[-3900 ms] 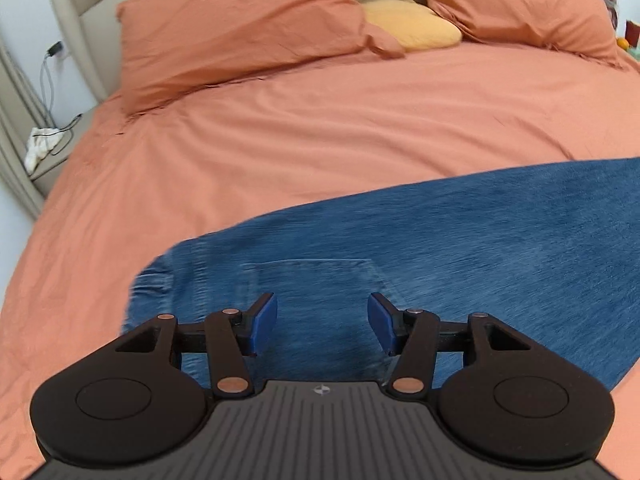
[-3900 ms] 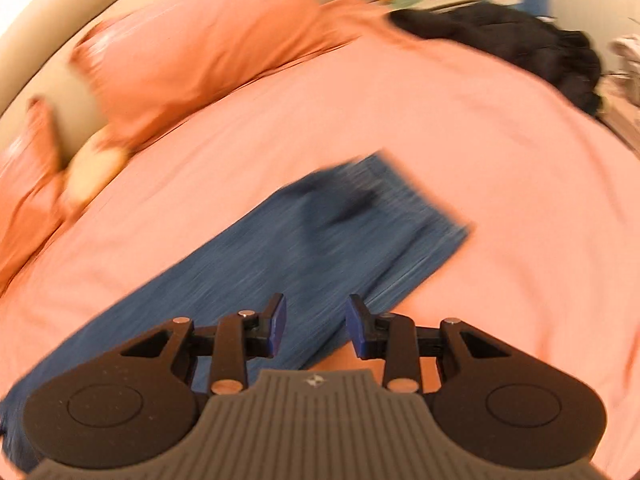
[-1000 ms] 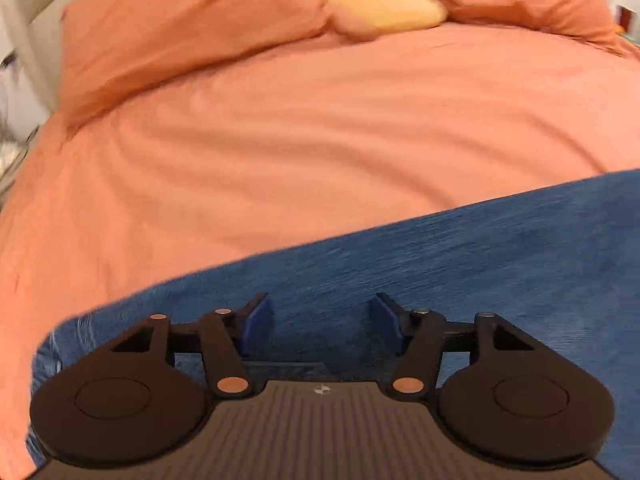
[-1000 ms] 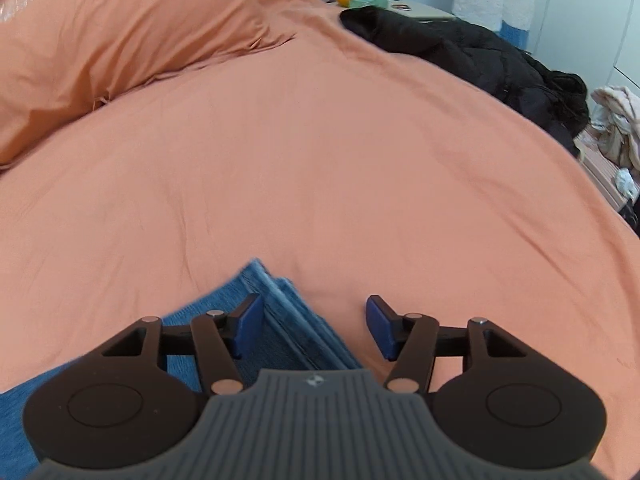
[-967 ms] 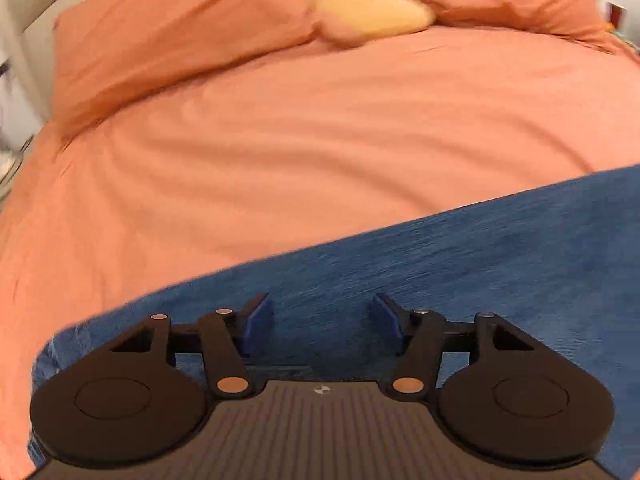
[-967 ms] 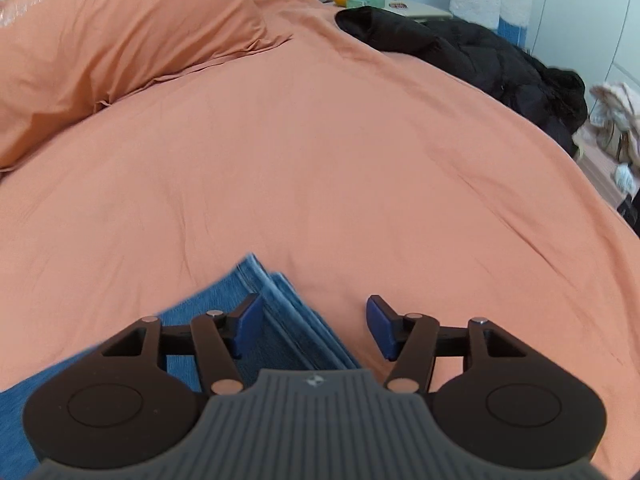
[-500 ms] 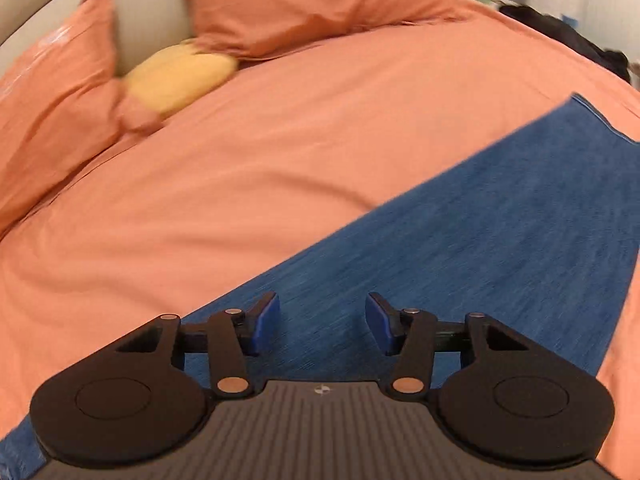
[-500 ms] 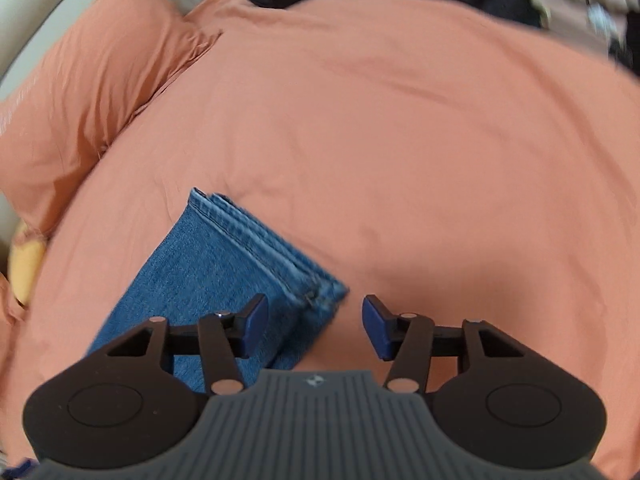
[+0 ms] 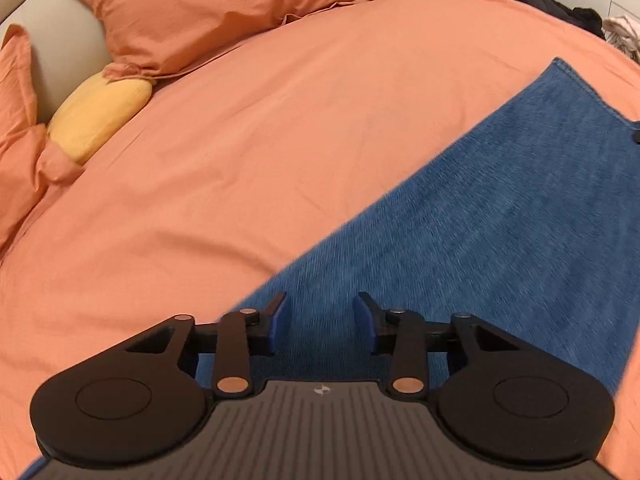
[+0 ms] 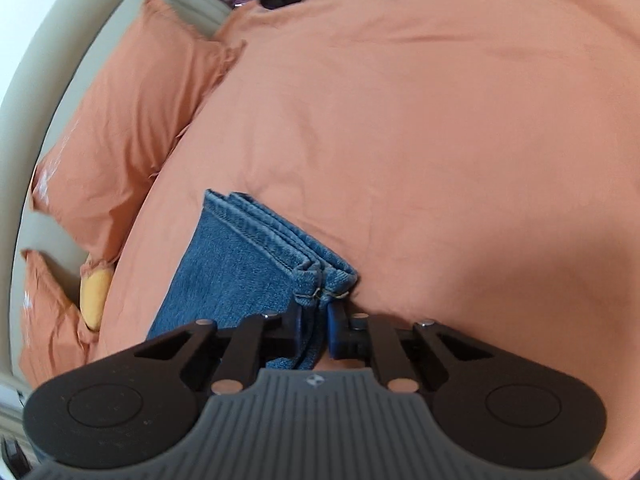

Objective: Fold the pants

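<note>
Pants (image 10: 236, 268): soft, weighty denim, legs stacked, hems lower centre.
Right gripper (image 10: 318, 330): just closed, pinching the hem corner.
Left gripper (image 9: 322, 322): closing, pads clear of the cloth.

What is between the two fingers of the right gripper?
In the right wrist view, the right gripper has just closed on the hem corner of the jeans; only that denim lies between its fingers.

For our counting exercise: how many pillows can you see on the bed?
3: an orange pillow by the headboard, a yellow pillow just below it in the left view, and another orange pillow at the left edge. Others may be hidden.
</note>
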The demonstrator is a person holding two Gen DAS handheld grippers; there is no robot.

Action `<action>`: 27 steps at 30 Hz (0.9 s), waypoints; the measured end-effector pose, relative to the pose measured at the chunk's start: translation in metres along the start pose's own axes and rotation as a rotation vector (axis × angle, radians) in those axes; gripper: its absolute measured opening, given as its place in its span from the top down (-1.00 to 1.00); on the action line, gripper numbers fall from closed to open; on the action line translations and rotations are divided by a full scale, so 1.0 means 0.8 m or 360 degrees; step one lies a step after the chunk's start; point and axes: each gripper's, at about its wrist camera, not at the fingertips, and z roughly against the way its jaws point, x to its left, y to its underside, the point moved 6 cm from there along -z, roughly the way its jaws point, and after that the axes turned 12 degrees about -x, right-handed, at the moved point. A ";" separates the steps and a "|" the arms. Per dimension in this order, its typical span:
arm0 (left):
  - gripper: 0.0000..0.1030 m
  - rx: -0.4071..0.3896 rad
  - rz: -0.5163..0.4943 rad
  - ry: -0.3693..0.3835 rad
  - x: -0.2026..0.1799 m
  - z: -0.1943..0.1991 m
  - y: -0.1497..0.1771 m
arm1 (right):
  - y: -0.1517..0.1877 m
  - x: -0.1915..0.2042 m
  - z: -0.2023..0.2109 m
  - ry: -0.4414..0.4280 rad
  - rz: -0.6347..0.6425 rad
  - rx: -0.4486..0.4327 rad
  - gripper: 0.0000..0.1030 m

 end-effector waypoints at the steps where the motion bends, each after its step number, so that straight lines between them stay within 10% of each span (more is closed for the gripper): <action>1: 0.24 -0.0002 -0.0002 0.0005 -0.001 -0.008 -0.004 | 0.000 0.001 0.001 0.0000 0.0024 -0.0001 0.89; 12: 0.63 0.0073 -0.0142 0.0013 -0.027 -0.066 -0.030 | 0.003 0.000 -0.009 0.0048 0.0133 0.0016 0.89; 27: 0.67 0.0058 -0.0487 0.0202 -0.106 0.026 0.016 | 0.002 0.015 0.001 0.0142 0.0185 -0.0010 0.90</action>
